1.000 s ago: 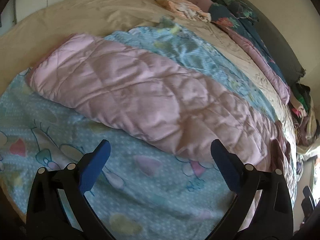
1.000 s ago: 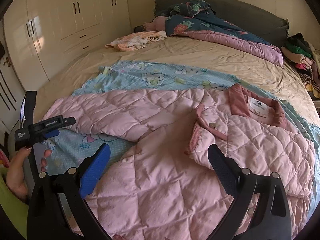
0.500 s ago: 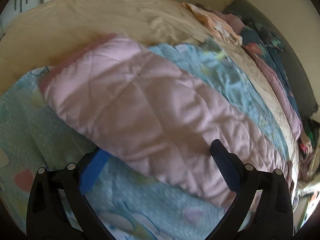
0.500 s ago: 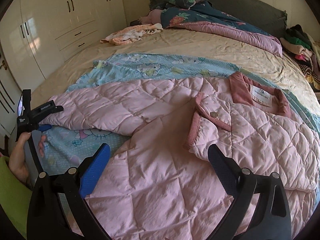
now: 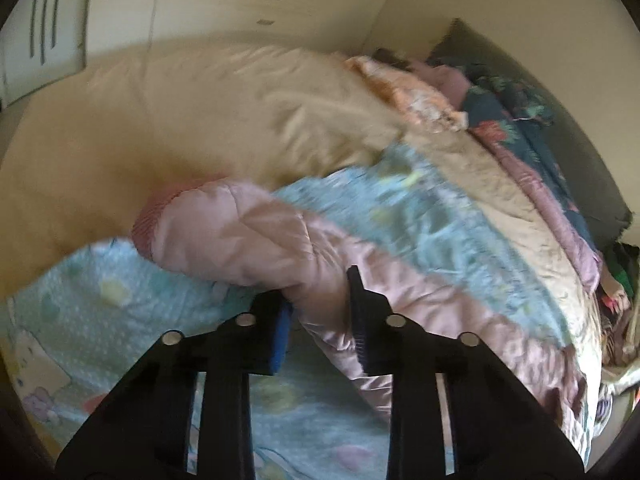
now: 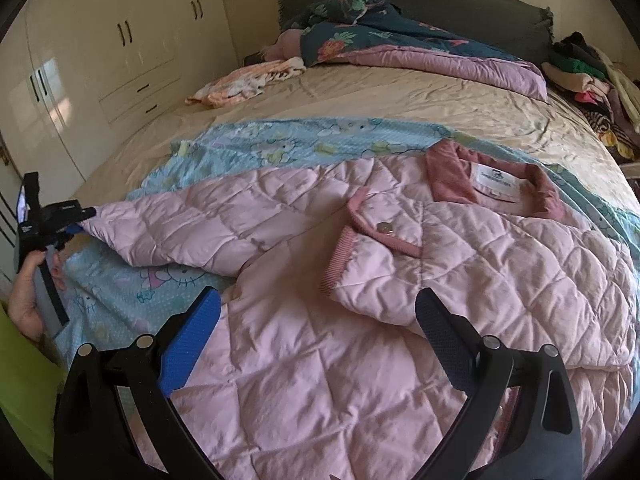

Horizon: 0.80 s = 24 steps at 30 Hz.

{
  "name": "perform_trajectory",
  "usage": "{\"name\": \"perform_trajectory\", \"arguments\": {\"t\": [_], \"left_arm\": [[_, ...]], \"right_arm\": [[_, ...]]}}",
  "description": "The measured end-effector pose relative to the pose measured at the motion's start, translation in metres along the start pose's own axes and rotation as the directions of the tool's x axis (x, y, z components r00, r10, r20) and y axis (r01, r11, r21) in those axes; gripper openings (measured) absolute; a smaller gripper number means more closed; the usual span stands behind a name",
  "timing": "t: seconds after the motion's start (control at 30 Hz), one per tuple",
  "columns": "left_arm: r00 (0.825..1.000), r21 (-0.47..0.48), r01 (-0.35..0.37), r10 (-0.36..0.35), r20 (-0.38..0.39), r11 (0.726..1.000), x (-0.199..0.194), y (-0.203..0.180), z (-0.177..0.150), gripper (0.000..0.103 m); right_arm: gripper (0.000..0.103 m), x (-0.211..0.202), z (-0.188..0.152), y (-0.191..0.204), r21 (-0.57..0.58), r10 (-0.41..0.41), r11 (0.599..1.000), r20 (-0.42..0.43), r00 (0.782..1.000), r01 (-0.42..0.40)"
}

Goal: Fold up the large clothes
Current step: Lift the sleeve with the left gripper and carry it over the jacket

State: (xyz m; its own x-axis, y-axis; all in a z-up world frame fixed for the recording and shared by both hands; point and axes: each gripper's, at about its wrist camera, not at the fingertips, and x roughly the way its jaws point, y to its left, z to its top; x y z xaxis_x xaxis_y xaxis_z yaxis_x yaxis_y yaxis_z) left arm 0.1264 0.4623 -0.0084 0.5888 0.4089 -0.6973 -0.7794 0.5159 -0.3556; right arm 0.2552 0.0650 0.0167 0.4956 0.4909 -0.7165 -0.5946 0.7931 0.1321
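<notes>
A pink quilted jacket (image 6: 360, 344) lies spread on a light blue cartoon-print sheet (image 6: 280, 148) on the bed. Its collar with a white label (image 6: 496, 184) is at the right, and its left sleeve (image 6: 192, 232) stretches out to the left. My left gripper (image 5: 318, 312) is shut on that sleeve (image 5: 248, 232) near the ribbed cuff (image 5: 148, 224); it also shows in the right wrist view (image 6: 76, 216) at the sleeve's end. My right gripper (image 6: 318, 320) is open and empty, hovering over the jacket's lower body.
The beige bedspread (image 6: 400, 96) covers the bed. A peach garment (image 6: 244, 82) and a dark floral quilt (image 6: 400, 44) lie near the headboard. A pile of clothes (image 6: 588, 76) sits at the far right. White wardrobes (image 6: 104, 60) stand on the left.
My left gripper moved forward to the sleeve and closed on it near the cuff. My right gripper stayed open and edged slightly forward over the jacket.
</notes>
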Motion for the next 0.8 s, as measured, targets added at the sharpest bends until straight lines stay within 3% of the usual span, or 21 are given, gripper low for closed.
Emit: {"name": "perform_trajectory", "arguments": {"t": [0.3,0.63,0.8], "left_arm": [[0.984,0.177,0.14,-0.157,0.088,0.974,-0.069,-0.088,0.007,0.012],[0.932,0.367,0.286,-0.346,0.107,0.885,-0.143,-0.199,-0.016,0.012],[0.911,0.432,0.329,-0.403,0.09,0.84,-0.164,-0.24,-0.033,0.011]], "right_arm": [[0.097,-0.038,-0.005,-0.035,0.069,-0.026,0.997,0.05,0.998,0.023],[0.097,-0.091,-0.018,-0.097,0.198,-0.095,0.978,0.123,0.988,0.069],[0.097,-0.117,-0.03,-0.126,0.259,-0.121,0.963,0.162,0.979,0.076]]}}
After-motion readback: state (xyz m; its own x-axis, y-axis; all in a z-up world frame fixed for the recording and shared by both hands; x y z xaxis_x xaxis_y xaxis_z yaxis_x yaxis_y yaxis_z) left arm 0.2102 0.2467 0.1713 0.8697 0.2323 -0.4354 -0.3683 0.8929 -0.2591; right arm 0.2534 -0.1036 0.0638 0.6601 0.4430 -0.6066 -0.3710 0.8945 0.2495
